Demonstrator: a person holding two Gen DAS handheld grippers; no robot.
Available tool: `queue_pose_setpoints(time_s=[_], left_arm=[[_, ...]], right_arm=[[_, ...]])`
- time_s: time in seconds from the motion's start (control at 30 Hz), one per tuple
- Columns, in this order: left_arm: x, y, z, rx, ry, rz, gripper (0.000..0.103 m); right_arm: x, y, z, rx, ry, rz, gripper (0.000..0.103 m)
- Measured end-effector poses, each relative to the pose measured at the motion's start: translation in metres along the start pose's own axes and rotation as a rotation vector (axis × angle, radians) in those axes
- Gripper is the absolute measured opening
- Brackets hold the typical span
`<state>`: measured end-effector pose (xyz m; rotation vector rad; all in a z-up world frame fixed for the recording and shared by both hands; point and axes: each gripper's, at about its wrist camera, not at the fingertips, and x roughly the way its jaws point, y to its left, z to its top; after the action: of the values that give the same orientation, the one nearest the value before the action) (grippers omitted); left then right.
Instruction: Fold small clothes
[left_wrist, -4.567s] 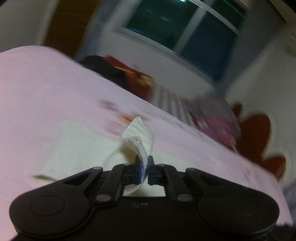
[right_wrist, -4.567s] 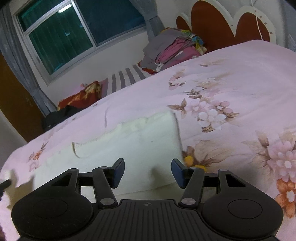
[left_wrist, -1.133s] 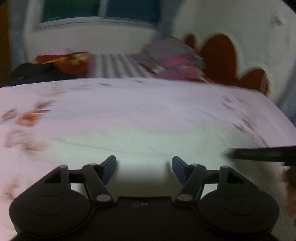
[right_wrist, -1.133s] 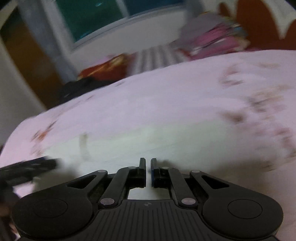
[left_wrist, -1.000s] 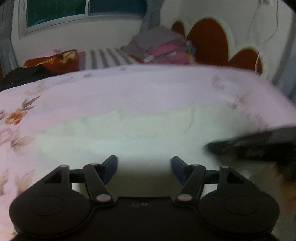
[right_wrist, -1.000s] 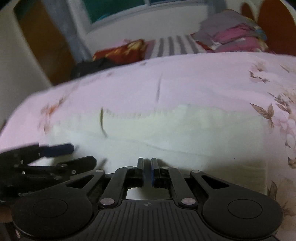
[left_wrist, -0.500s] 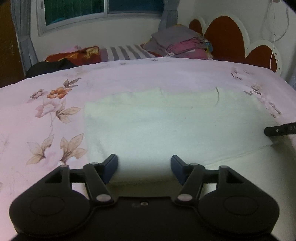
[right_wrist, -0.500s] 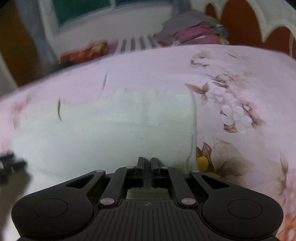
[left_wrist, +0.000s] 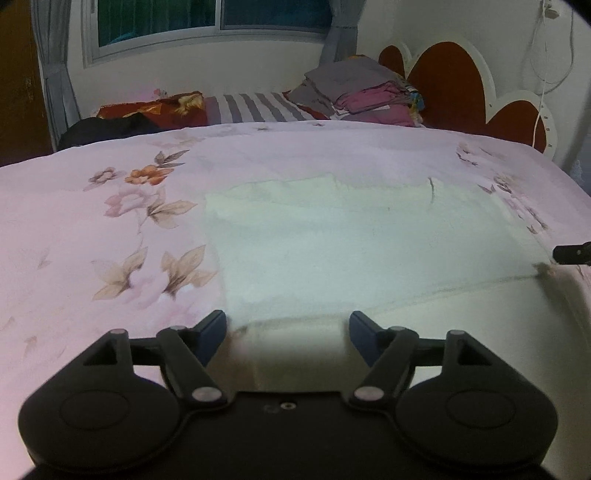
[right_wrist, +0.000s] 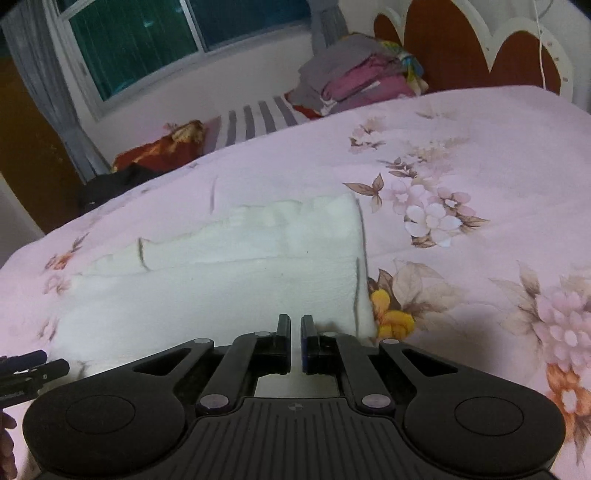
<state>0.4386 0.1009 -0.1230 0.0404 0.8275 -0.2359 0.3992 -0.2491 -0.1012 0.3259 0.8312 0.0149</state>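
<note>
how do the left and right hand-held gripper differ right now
The left hand-held gripper has its jaws spread wide and just opened further, nothing between them; the right hand-held gripper has its jaws shut, and whether cloth is pinched there cannot be told. The left sits near the left edge of the cream garment, the right near its right edge. Both are black with blue pads and angle down over the pink floral bedspread.

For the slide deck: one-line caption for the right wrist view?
Shut right tongs over the near edge of a folded cream garment on a pink floral bedspread.
</note>
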Motion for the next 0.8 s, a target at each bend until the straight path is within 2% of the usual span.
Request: queue_pose_setpoints(time_s=[0.1, 0.17, 0.2, 0.23, 0.33, 0.43, 0.47, 0.53, 0.6, 0.8], left_arm=[[-0.014, 0.005, -0.011, -0.005, -0.015, 0.007, 0.089], [-0.027, 0.008, -0.021, -0.001, -0.031, 0.021, 0.092], [-0.034, 0.011, -0.027, -0.003, -0.036, 0.027, 0.092], [-0.039, 0.013, -0.032, -0.007, -0.034, 0.031, 0.092], [-0.056, 0.022, -0.052, -0.025, -0.022, 0.048, 0.089], [-0.075, 0.029, -0.074, -0.042, -0.001, 0.058, 0.077], [-0.080, 0.031, -0.081, -0.060, 0.011, 0.052, 0.075], [-0.093, 0.032, -0.097, -0.096, 0.029, 0.035, 0.073], [-0.106, 0.027, -0.109, -0.114, 0.030, 0.022, 0.069], [-0.136, 0.004, -0.145, -0.199, 0.064, -0.052, 0.059]], right_arm=[[-0.014, -0.005, -0.007, 0.041, -0.019, 0.002, 0.006], [-0.026, -0.009, -0.014, 0.062, -0.027, -0.022, 0.049], [-0.034, -0.010, -0.017, 0.064, -0.047, -0.033, 0.079], [-0.044, -0.011, -0.021, 0.057, -0.083, -0.043, 0.082], [-0.064, -0.016, -0.030, 0.034, -0.091, -0.036, 0.082], [-0.082, -0.026, -0.043, 0.056, -0.085, -0.012, 0.081], [-0.087, -0.029, -0.048, 0.058, -0.076, -0.011, 0.079], [-0.096, -0.035, -0.058, 0.059, -0.059, -0.012, 0.061], [-0.105, -0.044, -0.070, 0.082, -0.039, 0.014, 0.057], [-0.140, -0.069, -0.115, 0.099, -0.002, 0.070, 0.055]])
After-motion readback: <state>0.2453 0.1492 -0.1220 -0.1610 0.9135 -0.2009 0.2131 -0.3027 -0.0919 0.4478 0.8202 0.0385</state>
